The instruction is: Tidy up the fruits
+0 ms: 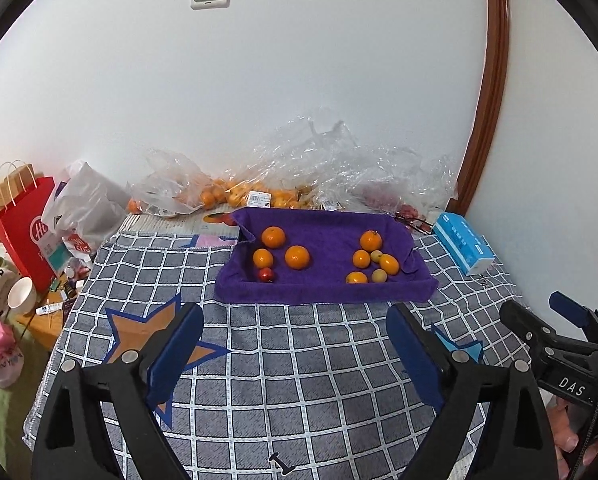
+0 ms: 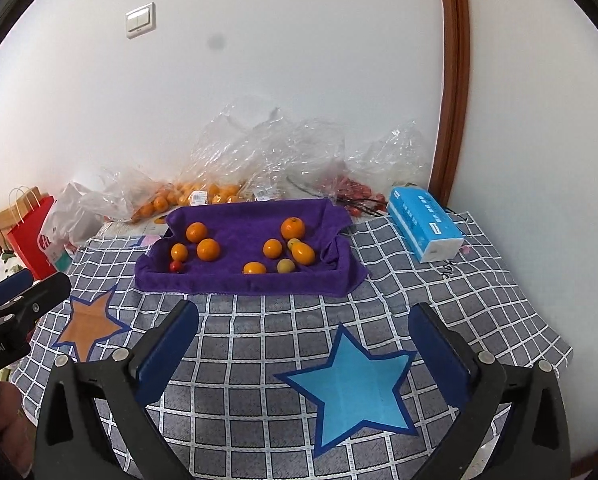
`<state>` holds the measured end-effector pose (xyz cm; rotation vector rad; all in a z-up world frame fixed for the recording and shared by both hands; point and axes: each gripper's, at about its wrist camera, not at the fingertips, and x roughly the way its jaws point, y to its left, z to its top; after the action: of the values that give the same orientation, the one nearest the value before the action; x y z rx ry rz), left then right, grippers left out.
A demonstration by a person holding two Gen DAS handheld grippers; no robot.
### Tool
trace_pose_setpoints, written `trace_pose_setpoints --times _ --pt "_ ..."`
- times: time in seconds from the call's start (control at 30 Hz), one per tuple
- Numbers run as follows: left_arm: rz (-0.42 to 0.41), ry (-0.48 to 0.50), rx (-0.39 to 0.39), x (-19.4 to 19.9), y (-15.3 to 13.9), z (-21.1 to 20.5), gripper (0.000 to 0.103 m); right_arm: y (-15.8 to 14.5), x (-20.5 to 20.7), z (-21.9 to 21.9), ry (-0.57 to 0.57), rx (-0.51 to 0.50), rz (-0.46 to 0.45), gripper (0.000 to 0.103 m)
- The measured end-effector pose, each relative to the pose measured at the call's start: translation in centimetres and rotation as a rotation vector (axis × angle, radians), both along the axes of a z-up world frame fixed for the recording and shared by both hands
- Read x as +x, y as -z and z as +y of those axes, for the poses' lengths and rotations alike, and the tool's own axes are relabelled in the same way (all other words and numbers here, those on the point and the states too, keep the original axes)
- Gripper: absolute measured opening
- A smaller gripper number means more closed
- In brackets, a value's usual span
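Fruit lies in two loose groups in the purple towel-lined tray (image 1: 323,292), straight ahead of both claws and well apart from them; left gripper (image 1: 295,328) and right gripper (image 2: 303,324) both stand open, empty, about equally near.

"DAS" on right claw (image 1: 571,316); "Robot.AI" on left claw (image 2: 23,292).

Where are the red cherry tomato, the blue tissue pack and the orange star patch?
red cherry tomato (image 1: 266,274), left wrist view, middle of the fruit.
blue tissue pack (image 2: 421,216), right wrist view, its top face.
orange star patch (image 2: 87,323), right wrist view, centre of the star.
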<state>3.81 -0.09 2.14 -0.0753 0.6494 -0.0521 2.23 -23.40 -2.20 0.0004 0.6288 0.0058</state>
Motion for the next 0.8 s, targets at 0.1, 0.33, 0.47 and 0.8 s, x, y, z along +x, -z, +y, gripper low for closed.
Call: trace_pose_setpoints --times 0.1,0.33,0.47,0.8 --pt "-0.004 -0.002 0.012 -0.2 0.02 -0.2 0.093 -0.13 -0.13 -0.07 0.002 -0.002 -0.003 0.103" --pt "0.0 0.001 0.012 -0.37 -0.04 -0.36 0.093 -0.25 -0.37 0.0 0.0 -0.01 -0.006 0.103" --pt "0.0 0.001 0.01 -0.42 -0.11 -0.33 0.093 -0.36 -0.51 0.16 -0.001 -0.015 -0.01 0.103" --pt "0.002 0.001 0.01 -0.6 -0.16 -0.28 0.093 -0.41 -0.71 0.46 -0.006 -0.021 -0.011 0.103"
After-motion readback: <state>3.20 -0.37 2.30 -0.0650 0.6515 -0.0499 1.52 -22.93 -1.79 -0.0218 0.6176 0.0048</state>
